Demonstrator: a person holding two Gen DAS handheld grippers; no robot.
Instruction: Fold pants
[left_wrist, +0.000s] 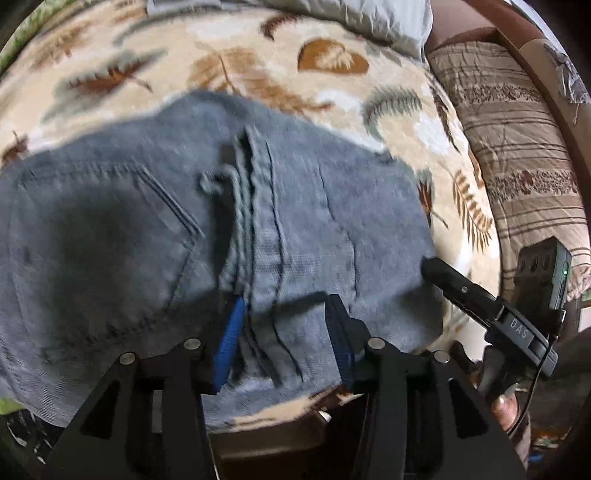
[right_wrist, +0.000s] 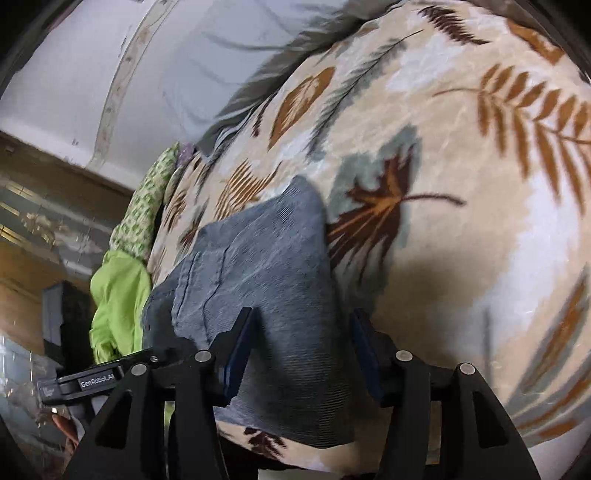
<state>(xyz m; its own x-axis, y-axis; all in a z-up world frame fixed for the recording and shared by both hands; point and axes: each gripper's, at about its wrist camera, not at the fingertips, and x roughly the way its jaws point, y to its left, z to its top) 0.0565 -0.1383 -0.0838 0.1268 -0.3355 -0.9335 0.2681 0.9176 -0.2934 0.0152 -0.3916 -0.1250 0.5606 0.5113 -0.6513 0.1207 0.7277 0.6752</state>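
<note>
Grey-blue pants (left_wrist: 147, 236) lie folded on a leaf-patterned blanket (left_wrist: 236, 66); a back pocket and the centre seam show in the left wrist view. My left gripper (left_wrist: 284, 325) is open, its blue-padded fingers either side of the near edge of the pants by the seam. In the right wrist view a folded end of the pants (right_wrist: 266, 266) lies on the blanket (right_wrist: 461, 258). My right gripper (right_wrist: 301, 343) is open, its fingers straddling that end. The right gripper also shows in the left wrist view (left_wrist: 461, 288), at the right edge of the pants.
A striped beige quilt (left_wrist: 517, 155) and a grey pillow (left_wrist: 354, 18) lie beyond the blanket. A lime-green cloth (right_wrist: 114, 299) and a green-patterned cloth (right_wrist: 147, 203) sit at the bed's left edge. A white wall (right_wrist: 110, 55) stands behind.
</note>
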